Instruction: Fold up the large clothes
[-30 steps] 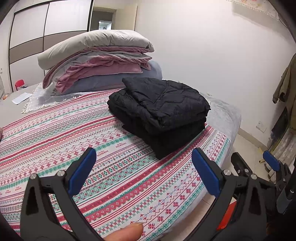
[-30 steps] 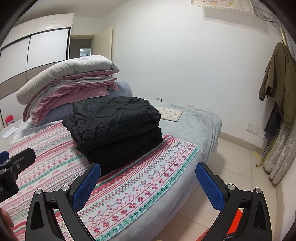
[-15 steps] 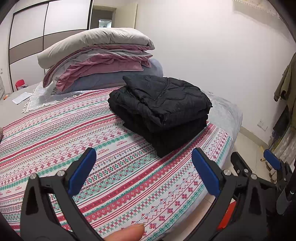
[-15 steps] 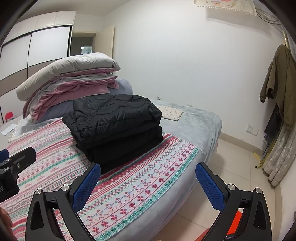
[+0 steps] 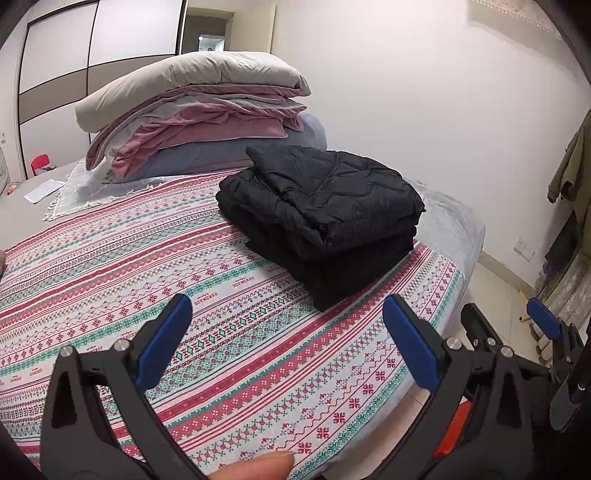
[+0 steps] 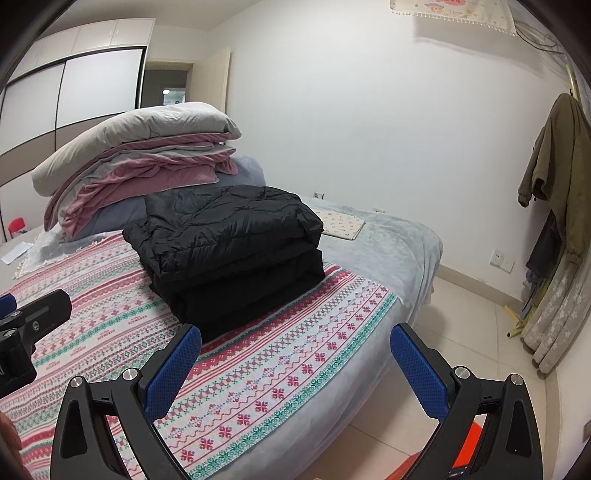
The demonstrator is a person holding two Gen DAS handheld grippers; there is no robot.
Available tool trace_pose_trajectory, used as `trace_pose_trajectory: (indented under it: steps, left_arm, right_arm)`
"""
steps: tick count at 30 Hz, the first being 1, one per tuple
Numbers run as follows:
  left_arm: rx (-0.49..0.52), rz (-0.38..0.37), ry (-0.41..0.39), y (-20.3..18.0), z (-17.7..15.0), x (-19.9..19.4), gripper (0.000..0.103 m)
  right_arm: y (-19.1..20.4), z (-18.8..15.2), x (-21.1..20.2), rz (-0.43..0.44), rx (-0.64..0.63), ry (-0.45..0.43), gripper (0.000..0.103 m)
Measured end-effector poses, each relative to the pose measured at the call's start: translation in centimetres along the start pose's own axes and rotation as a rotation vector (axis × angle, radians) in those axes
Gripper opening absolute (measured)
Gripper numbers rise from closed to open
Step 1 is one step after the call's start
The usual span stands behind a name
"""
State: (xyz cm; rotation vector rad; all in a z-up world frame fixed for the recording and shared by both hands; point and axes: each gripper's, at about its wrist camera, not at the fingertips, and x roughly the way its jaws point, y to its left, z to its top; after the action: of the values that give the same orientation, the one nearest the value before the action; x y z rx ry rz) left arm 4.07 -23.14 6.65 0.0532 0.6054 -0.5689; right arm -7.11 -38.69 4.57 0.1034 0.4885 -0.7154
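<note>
Since the black quilted jacket (image 6: 229, 251) is already stacked in a thick, several-layer fold near the foot-side corner of the bed, on the patterned bedspread (image 5: 155, 280), the fold is judged done or nearly so. Both grippers are held back from it, w/ nothing between the fingers: the left gripper (image 5: 288, 347) is spread wide above the bedspread, and the right gripper (image 6: 295, 373) is likewise spread wide, over the bed edge and floor tiles.

Risks, as judged from here:
- The puffy fill may spring back, so the top layer could be lifted or slid off if left unpressed.
- If the bundle is picked up by one layer only, the stack would prob. be unrolled.
- The bundle sits fairly close to the bed corner; a push toward the right could send it over the edge.
- The slick shell fabric may be lost from a shallow pinch.

Behind the jacket, a pile of folded duvets (image 5: 199, 114) in grey, pink and blue is seen, near but not clearly touching it. An olive coat (image 6: 554, 155) is hung on the wall at right.

Writing: small repeated text is woven into one teal band of the bedspread, too small to be read w/ confidence. No brand or label is visible on the jacket. A cartoon print on the wall hanging (image 6: 458, 11) carries no legible words.
</note>
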Motion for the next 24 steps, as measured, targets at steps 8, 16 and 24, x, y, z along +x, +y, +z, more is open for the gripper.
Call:
trace_pose_trajectory:
  steps: [8, 16, 24]
  left_arm:
    - [0.011, -0.01, 0.013, -0.3, -0.29, 0.2, 0.102]
    - [-0.002, -0.022, 0.03, -0.11, -0.41, 0.43, 0.102]
    - [0.0, -0.026, 0.035, -0.23, -0.44, 0.44, 0.102]
  right_arm:
    - [-0.1, -0.09, 0.09, -0.001, 0.0, 0.005, 0.103]
    - [-0.06, -0.15, 0.24, -0.001, -0.004, 0.008, 0.103]
    - [0.0, -0.2, 0.28, 0.001, -0.005, 0.01, 0.103]
